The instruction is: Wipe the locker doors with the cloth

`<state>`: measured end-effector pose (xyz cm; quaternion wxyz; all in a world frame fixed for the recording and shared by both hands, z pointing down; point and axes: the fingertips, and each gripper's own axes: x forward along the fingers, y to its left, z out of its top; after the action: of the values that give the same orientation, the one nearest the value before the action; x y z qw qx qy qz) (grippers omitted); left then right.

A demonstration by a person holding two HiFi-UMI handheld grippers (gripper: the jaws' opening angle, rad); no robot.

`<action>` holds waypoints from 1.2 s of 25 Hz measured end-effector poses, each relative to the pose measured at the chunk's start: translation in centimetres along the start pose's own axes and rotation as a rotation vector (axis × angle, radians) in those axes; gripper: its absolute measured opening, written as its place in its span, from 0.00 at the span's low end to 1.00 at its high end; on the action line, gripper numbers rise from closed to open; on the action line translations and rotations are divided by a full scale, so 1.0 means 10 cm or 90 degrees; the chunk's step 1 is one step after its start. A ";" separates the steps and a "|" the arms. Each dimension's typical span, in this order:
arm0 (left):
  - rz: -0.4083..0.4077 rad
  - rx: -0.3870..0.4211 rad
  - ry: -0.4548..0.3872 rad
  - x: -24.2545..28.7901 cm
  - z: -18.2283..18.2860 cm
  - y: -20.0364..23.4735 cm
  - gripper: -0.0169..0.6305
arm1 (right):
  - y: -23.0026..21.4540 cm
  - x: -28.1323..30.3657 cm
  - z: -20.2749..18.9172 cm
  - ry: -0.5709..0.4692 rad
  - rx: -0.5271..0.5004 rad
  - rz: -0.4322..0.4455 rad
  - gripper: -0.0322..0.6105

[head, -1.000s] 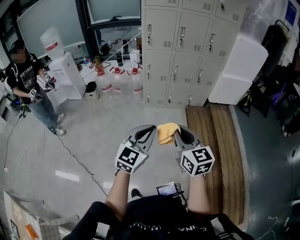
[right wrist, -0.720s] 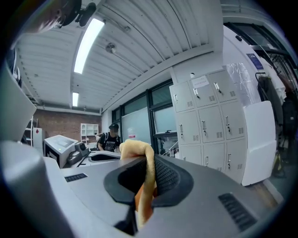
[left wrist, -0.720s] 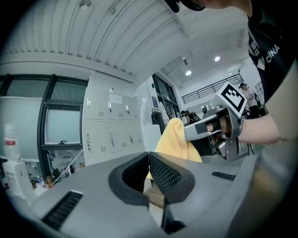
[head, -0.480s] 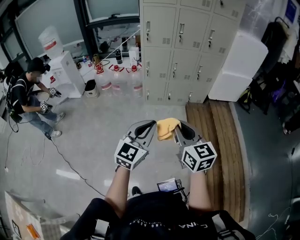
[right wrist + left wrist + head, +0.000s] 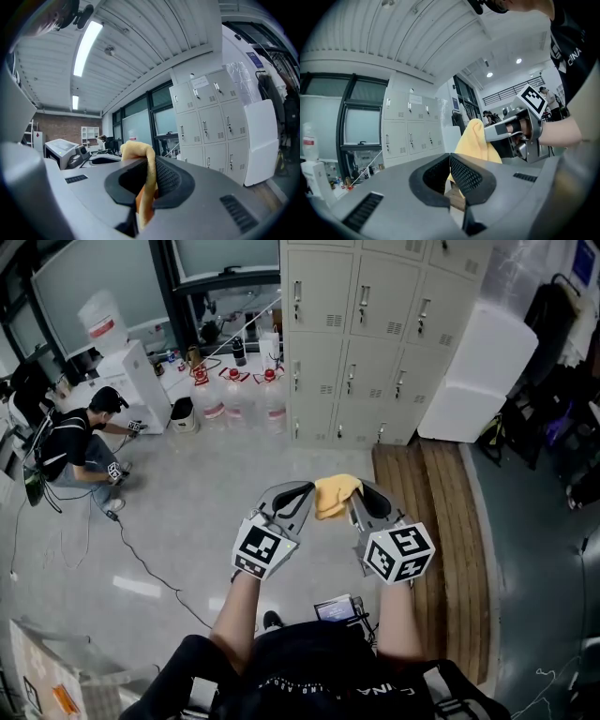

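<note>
Cloth (image 5: 336,495) pinched in our right gripper (image 5: 353,497), well short of the lockers (image 5: 375,334). Left gripper (image 5: 303,495) pressed together, empty. Only its view shows us the cloth draping lengthwise downward.

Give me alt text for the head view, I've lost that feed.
The right gripper holds a yellow cloth beside the empty left gripper, both pointing toward pale lockers across the floor, not yet touching them. A person crouches at the far left; water jugs stand left of the lockers.
</note>
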<state>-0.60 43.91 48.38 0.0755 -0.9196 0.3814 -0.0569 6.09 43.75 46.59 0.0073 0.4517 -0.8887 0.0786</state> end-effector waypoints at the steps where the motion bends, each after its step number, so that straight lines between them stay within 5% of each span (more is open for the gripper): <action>1: 0.003 0.000 0.001 0.00 0.00 0.00 0.06 | 0.00 -0.01 0.00 -0.001 0.001 0.000 0.13; 12: 0.024 -0.017 -0.002 0.11 0.03 -0.08 0.06 | -0.18 -0.16 -0.02 -0.008 0.010 -0.009 0.13; 30: 0.048 -0.002 0.016 0.80 0.10 -0.60 0.06 | -1.07 -0.54 -0.01 -0.017 0.036 0.002 0.13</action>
<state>9.34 42.52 48.83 0.0714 -0.9039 0.4166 -0.0652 17.85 41.90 47.70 -0.0174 0.4515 -0.8867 0.0978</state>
